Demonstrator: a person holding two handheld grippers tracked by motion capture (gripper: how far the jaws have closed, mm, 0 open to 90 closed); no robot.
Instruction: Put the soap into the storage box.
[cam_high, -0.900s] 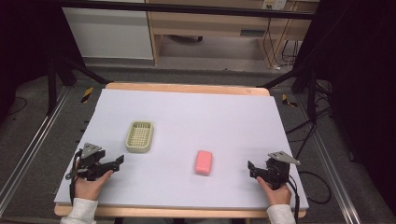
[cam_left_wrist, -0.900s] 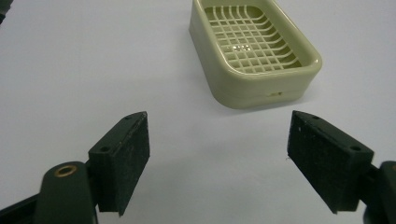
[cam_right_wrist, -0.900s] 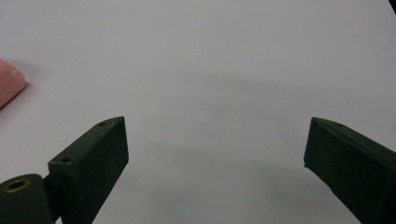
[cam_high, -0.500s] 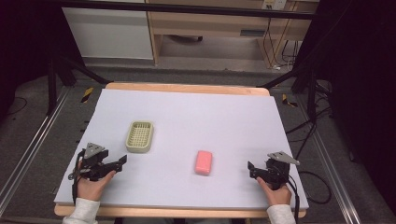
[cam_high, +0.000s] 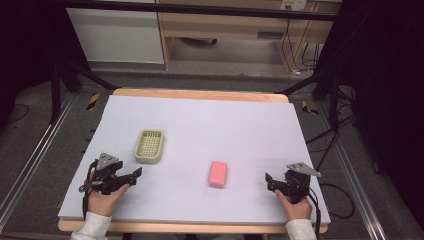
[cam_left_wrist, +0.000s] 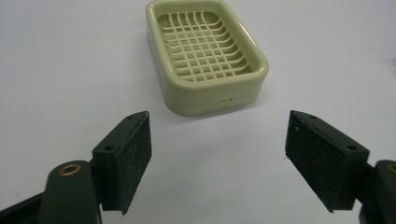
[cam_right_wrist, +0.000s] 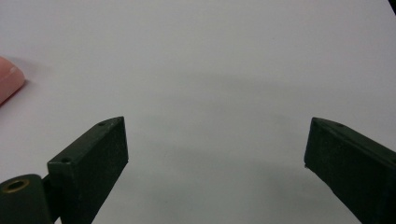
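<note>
A cream soap dish (cam_high: 149, 146) with a grid floor lies on the left half of the white table top (cam_high: 210, 125). In the left gripper view the soap dish (cam_left_wrist: 205, 56) sits empty, just ahead of the jaws. A pink bar of soap (cam_high: 218, 174) lies flat near the middle front, and its corner shows as pink soap (cam_right_wrist: 9, 81) at the left edge of the right gripper view. My left gripper (cam_high: 136, 173) is open below the dish, its fingers (cam_left_wrist: 126, 149) holding nothing. My right gripper (cam_high: 269, 181) is open to the right of the soap, pointing toward it with nothing between its jaws.
The table's wooden edge (cam_high: 200, 94) runs along the far side. Black stand legs (cam_high: 75, 75) and metal floor rails (cam_high: 30, 165) flank the table. Cables (cam_high: 340, 200) trail off at the right front. A wooden cabinet (cam_high: 225, 30) stands behind.
My left gripper has edged a little to the right, toward the soap dish. The right gripper, the soap and the dish have kept still.
</note>
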